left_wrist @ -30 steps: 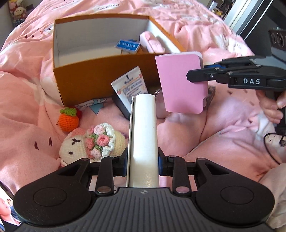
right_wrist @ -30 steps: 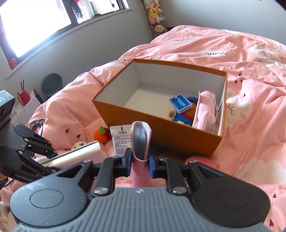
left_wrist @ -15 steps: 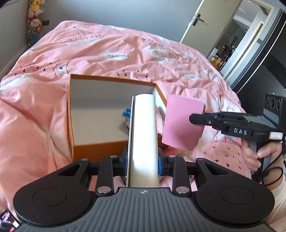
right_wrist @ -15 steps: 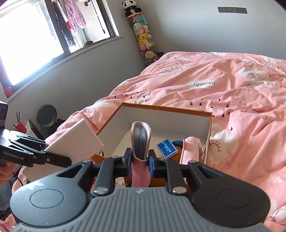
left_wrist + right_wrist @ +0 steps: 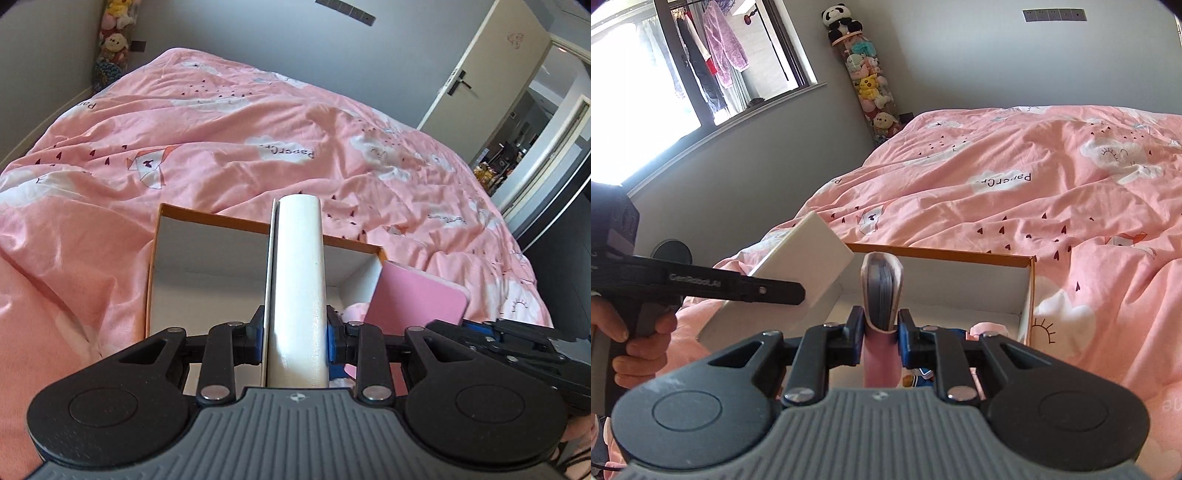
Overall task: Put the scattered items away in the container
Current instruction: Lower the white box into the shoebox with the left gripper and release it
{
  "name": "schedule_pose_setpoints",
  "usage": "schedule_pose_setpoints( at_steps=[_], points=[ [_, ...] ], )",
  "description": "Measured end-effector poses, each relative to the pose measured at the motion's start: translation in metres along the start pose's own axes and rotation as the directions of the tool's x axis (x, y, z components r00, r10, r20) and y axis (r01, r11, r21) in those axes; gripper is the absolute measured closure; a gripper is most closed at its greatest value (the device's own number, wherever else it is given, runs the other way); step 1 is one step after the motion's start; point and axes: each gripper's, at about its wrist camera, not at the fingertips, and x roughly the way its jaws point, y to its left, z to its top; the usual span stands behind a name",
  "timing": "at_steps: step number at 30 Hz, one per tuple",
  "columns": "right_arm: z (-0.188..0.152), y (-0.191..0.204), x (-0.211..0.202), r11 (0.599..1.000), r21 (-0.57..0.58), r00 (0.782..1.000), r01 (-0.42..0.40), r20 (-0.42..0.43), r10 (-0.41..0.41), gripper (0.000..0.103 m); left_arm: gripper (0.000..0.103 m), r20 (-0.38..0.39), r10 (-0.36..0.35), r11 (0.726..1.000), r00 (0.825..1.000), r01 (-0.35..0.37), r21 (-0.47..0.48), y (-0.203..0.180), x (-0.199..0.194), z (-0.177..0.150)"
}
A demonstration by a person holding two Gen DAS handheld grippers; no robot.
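My left gripper (image 5: 295, 332) is shut on a white flat box (image 5: 297, 280), held edge-on above the near wall of the orange container (image 5: 153, 266). The container's white inside (image 5: 210, 254) shows bare at its left. My right gripper (image 5: 881, 336) is shut on a pink notebook (image 5: 881, 291), held spine-up over the container's near right part (image 5: 1030, 291). From the left wrist the notebook (image 5: 417, 299) hangs beside the container's right corner, with the right gripper (image 5: 454, 328) behind it. From the right wrist the white box (image 5: 798, 266) and the left gripper (image 5: 790, 291) stand at the left. A pink cloth (image 5: 982, 326) lies inside.
The container sits on a bed with a rumpled pink duvet (image 5: 258, 140). A hand (image 5: 639, 343) grips the left handle. A tall tube of plush toys (image 5: 868, 85) stands by the grey wall, a window (image 5: 646, 92) is at the left, a door (image 5: 491, 85) at the right.
Both grippers have risen and moved forward over the container with their loads. The crochet toys and the small card in front of the container have dropped out of view.
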Motion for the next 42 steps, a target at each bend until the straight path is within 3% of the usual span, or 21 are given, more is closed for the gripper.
schedule_pose_setpoints(
  at_steps=[11,22,32,37,42],
  points=[
    [-0.01,-0.014,0.073,0.996,0.088,0.988,-0.034,-0.148,0.047,0.082,0.07,-0.151,0.152,0.988,0.977,-0.148,0.037,0.017,0.07,-0.017],
    [-0.009,-0.027,0.067,0.994,0.111,0.992,0.0,-0.123,0.013,0.082,0.07,-0.235,0.036,0.991,0.971,-0.065,-0.116,0.017,0.109,-0.023],
    [-0.01,-0.039,0.064,0.988,0.155,0.993,0.018,-0.12,0.001,0.082,0.07,-0.3,-0.043,0.953,0.953,-0.051,-0.299,0.027,0.137,-0.03],
    [-0.011,-0.04,0.061,0.989,0.145,0.993,0.03,-0.117,-0.013,0.082,0.07,-0.36,-0.048,0.942,0.932,-0.078,-0.328,0.027,0.146,-0.031],
    [-0.013,-0.042,0.058,0.989,0.144,0.992,0.03,-0.122,-0.013,0.082,0.069,-0.366,-0.011,0.952,0.93,-0.102,-0.288,0.024,0.14,-0.03]
  ],
)
